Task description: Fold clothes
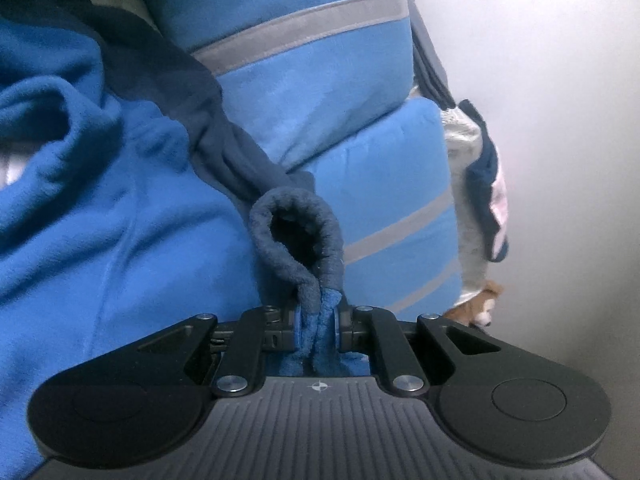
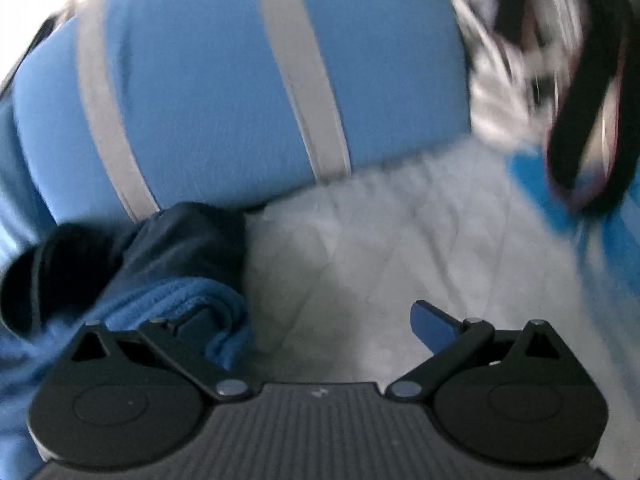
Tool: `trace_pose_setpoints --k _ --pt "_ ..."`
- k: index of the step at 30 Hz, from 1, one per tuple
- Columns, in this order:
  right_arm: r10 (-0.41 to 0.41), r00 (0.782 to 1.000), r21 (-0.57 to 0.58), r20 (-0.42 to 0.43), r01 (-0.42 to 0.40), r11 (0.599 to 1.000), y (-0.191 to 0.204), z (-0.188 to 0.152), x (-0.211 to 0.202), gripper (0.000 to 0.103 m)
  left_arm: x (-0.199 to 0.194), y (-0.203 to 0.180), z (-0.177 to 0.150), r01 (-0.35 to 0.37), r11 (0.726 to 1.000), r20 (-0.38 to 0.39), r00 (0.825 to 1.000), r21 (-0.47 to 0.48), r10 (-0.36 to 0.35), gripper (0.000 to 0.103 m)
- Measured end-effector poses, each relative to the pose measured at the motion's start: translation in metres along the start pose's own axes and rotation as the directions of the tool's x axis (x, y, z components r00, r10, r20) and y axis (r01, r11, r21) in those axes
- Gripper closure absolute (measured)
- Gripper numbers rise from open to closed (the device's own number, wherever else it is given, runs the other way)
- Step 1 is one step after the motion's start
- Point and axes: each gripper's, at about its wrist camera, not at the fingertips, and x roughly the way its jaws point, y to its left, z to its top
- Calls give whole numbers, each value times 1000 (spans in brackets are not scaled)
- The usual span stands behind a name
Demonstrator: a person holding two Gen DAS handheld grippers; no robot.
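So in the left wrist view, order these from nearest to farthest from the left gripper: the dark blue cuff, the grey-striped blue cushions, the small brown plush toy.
1. Dark blue cuff, pinched in the left gripper.
2. Small brown plush toy, low right.
3. Grey-striped blue cushions, stacked behind, upper centre.

Blue fleece garment [image 1: 100, 240] w/ navy cuff [image 1: 296, 232], crumpled, cuff end bunched, beside folded lt-blue grey-striped stack [image 1: 320, 92]

2 light-blue grey-striped cushions [image 1: 304, 92], a white quilted cover [image 2: 400, 248], a small plush toy [image 1: 480, 304]

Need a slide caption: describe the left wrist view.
Left gripper shut on blue fleece garment's cuff.
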Motion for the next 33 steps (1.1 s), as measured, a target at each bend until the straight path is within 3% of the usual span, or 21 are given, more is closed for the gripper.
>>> trace_pose_setpoints --k 3,7,9,16,19,22,26,30,33 --pt "67 994 129 -83 -56 990 -16 -6 8 0 -1 0 1 20 1000 9 1000 -18 -20 90" --pt "156 979 246 -132 -120 962 -24 -16 20 0 -1 0 1 26 999 18 1000 -34 -25 90" --pt "170 975 255 -147 -129 958 -21 -20 24 0 -1 2 0 30 999 20 999 -45 -29 90" --pt "57 995 17 -80 -56 998 15 -20 27 0 -9 2 4 49 998 61 997 -51 -46 90" --pt "-31 999 -68 -43 28 997 15 -6 21 0 -15 -4 7 -5 1000 90 996 -4 5 90" --pt "-13 1000 -164 -24 8 986 13 11 17 0 -15 -3 9 -92 996 96 991 2 91 90" --pt "-49 998 -330 34 57 942 29 10 14 0 -5 2 7 -188 982 79 979 8 187 90" --pt "-86 992 -500 90 120 858 51 -15 11 0 -9 7 13 -147 988 96 984 -56 152 90" --pt "-12 997 -555 78 54 830 50 -32 -1 0 -20 5 21 -105 992 136 984 -68 113 90"
